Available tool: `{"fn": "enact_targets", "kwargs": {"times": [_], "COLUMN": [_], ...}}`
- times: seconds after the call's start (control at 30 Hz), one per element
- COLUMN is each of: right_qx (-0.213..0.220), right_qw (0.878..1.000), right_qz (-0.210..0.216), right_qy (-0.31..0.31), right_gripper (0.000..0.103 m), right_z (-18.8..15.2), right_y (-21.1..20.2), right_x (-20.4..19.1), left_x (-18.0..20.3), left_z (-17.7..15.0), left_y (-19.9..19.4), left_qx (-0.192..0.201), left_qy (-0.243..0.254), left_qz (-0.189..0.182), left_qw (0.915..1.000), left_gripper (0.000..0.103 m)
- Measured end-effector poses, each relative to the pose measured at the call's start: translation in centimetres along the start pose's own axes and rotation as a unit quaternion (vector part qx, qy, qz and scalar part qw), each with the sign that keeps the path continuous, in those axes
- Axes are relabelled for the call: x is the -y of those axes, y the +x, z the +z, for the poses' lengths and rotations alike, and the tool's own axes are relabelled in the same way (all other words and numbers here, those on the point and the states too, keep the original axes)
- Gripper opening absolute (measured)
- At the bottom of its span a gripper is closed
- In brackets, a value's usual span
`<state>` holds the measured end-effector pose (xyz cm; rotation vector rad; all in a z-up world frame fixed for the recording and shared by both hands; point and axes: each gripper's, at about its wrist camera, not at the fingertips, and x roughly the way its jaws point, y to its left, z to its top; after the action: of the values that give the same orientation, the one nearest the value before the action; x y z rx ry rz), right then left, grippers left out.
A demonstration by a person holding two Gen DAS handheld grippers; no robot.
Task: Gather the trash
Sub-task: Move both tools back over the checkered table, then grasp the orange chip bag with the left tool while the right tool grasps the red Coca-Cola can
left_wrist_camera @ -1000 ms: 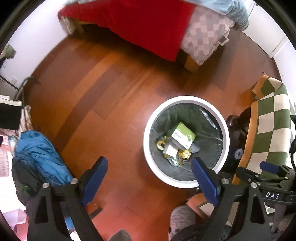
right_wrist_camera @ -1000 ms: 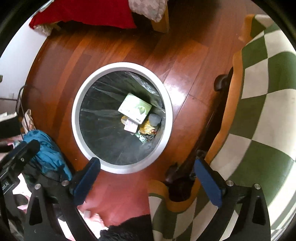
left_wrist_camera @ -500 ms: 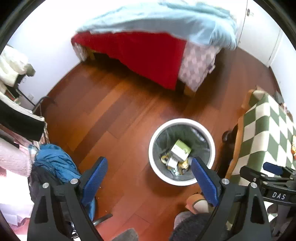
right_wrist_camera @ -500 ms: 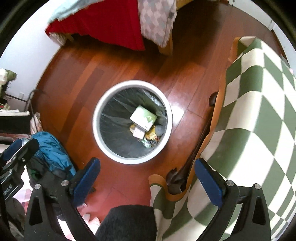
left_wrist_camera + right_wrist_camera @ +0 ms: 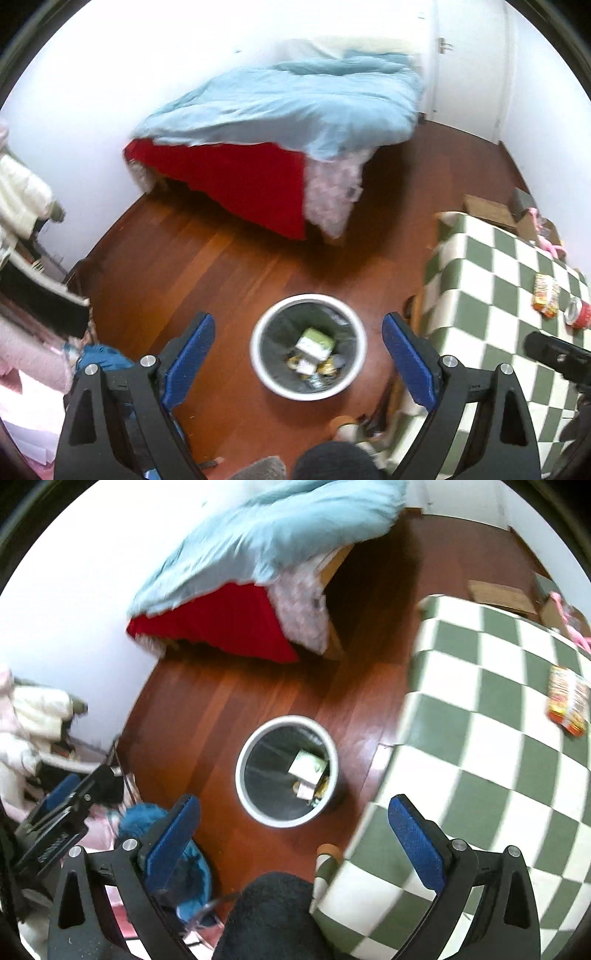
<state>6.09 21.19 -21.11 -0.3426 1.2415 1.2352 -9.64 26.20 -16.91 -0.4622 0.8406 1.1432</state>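
Both grippers spread wide, nothing between the blue pads. Left gripper (image 5: 298, 354) hangs high above the wooden floor (image 5: 207, 258), trash bin (image 5: 308, 389) framed between its fingers far below. Right gripper (image 5: 291, 830) likewise up high, the bin (image 5: 255, 808) sits just left of centre between its fingers.

Bin: round, white rim, dark liner, stands on the floor just beside the edge of the worktop (image 5: 498, 314) with the green-and-white checked cloth. Already holds trash: a green-and-white box (image 5: 314, 341) on top, yellow scraps and small wrappers under it, too small to identify.

Still on the worktop: an orange snack packet (image 5: 545, 290) and a red can (image 5: 578, 312) next to it in the left view; right view shows the packet (image 5: 567, 703) near the right edge, well apart from the gripper.

Background: bed (image 5: 280, 110) with light blue duvet over red sheet, against the white wall. Blue garment (image 5: 166, 842) heaped on the floor at left. Left gripper's body is visible at the left edge of the right view; both frames motion-blurred
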Motion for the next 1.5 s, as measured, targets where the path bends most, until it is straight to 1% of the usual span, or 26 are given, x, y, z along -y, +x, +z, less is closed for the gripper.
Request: {"fn": "enact_targets", "kwargs": {"times": [0.1,0.2,0.3,0.37,0.4,0.43,0.47,0.57,0.6,0.67,0.73,0.8,0.93,1.03,1.1,1.2,1.3,1.37,1.47,1.5], "right_qx": [0.025,0.041,0.052,0.057,0.057,0.057,0.056,0.062,0.069,0.074,0.075,0.072,0.077,0.076,0.076,0.076,0.07,0.063,0.048,0.043], "right_qw": [0.999,0.996,0.991,0.983,0.977,0.969,0.959,0.928,0.913,0.894,0.879,0.868,0.856,0.846,0.843,0.844,0.85,0.857,0.874,0.882], "right_qz": [0.0,-0.019,-0.06,-0.093,-0.108,-0.121,-0.126,-0.119,-0.118,-0.121,-0.112,-0.097,-0.082,-0.072,-0.073,-0.083,-0.082,-0.083,-0.09,-0.098], "right_qy": [0.039,0.071,0.108,0.148,0.172,0.206,0.247,0.347,0.385,0.424,0.458,0.481,0.504,0.523,0.527,0.524,0.516,0.504,0.476,0.459], "right_gripper": [0.103,0.103,0.103,0.103,0.103,0.103,0.103,0.103,0.103,0.103,0.103,0.103,0.102,0.102,0.1,0.088,0.088,0.087,0.085,0.085], "right_z": [0.1,0.2,0.4,0.6,0.7,0.7,0.8,0.6,0.5,0.6,0.8,1.0,1.7,2.3,2.7,3.3,4.1,4.6,5.1,5.4], "right_y": [-3.6,-6.2,-8.6,-10.0,-10.6,-11.0,-11.4,-11.7,-11.7,-11.3,-10.4,-9.4,-8.0,-6.8,-5.9,-5.1,-4.5,-4.4,-4.7,-5.1], "right_x": [3.8,8.2,13.9,18.5,21.1,24.1,27.6,35.4,38.3,41.6,44.6,46.8,49.3,50.4,50.4,51.1,51.5,51.5,51.2,51.1], "left_x": [4.8,10.5,16.9,21.0,23.0,24.6,26.7,30.4,31.5,32.9,33.8,34.4,35.3,35.8,36.2,37.1,37.9,38.6,39.9,40.5], "left_z": [0.4,0.7,0.5,0.4,0.3,0.2,0.1,-0.2,-0.3,-0.3,-0.3,-0.2,0.2,0.6,0.8,1.0,1.4,1.5,1.7,1.8], "left_y": [1.4,3.1,4.8,6.2,7.1,7.8,8.9,10.8,11.3,11.8,12.0,12.3,13.0,13.2,13.3,13.3,13.2,13.1,13.1,13.2], "left_qx": [-0.011,-0.028,-0.045,-0.057,-0.064,-0.072,-0.086,-0.111,-0.115,-0.117,-0.116,-0.118,-0.122,-0.12,-0.118,-0.118,-0.123,-0.133,-0.149,-0.155], "left_qy": [0.017,0.044,0.072,0.094,0.103,0.111,0.124,0.151,0.162,0.176,0.186,0.192,0.196,0.199,0.201,0.206,0.206,0.204,0.209,0.212], "left_qz": [-0.024,-0.048,-0.06,-0.065,-0.067,-0.07,-0.071,-0.08,-0.08,-0.084,-0.083,-0.085,-0.09,-0.093,-0.096,-0.103,-0.119,-0.139,-0.166,-0.176], "left_qw": [0.9995,0.9975,0.9945,0.9918,0.9903,0.9887,0.9861,0.9791,0.9769,0.9739,0.9721,0.9706,0.969,0.9683,0.9677,0.9659,0.9633,0.9599,0.9523,0.9487], "left_gripper": [0.092,0.092,0.092,0.092,0.092,0.092,0.092,0.092,0.092,0.092,0.092,0.092,0.092,0.092,0.092,0.092,0.092,0.092,0.092,0.092]}}
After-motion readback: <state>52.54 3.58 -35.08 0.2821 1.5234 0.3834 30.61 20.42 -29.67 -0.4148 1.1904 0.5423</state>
